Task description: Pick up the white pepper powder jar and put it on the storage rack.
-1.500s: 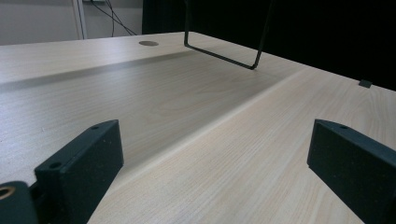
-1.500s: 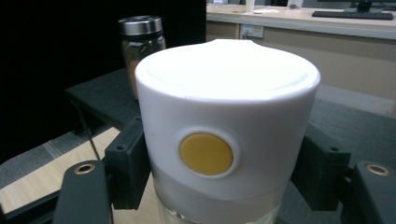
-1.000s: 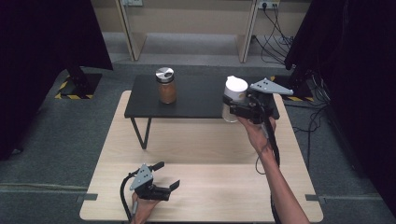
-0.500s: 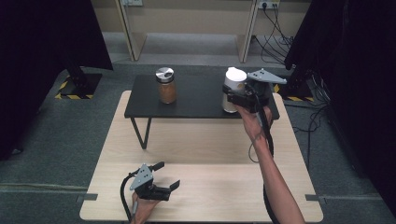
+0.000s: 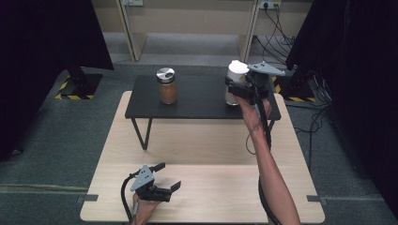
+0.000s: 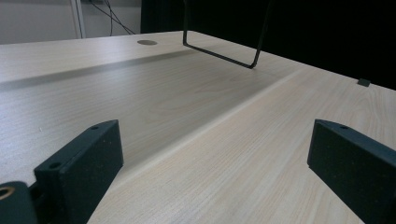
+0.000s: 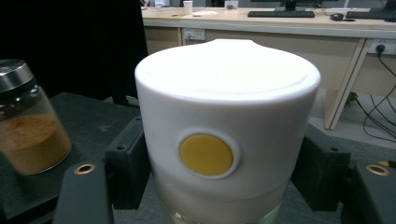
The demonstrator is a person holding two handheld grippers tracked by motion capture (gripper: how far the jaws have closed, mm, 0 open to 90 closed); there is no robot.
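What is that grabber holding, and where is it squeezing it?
The right gripper holds the white-capped jar, jaws squeezing the cap's sides. The left gripper holds nothing.

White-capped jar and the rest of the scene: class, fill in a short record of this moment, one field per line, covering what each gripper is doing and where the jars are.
held item: white-capped jar, yellow dot on its cap
right gripper: shut on the jar's cap, at the right end of the black shelf
contact with shelf: cannot tell whether the jar's base rests on it
left gripper: open, holding nothing, low over the wooden table near its front edge
other jar: glass jar of brown powder, metal lid, upright on the shelf's left part
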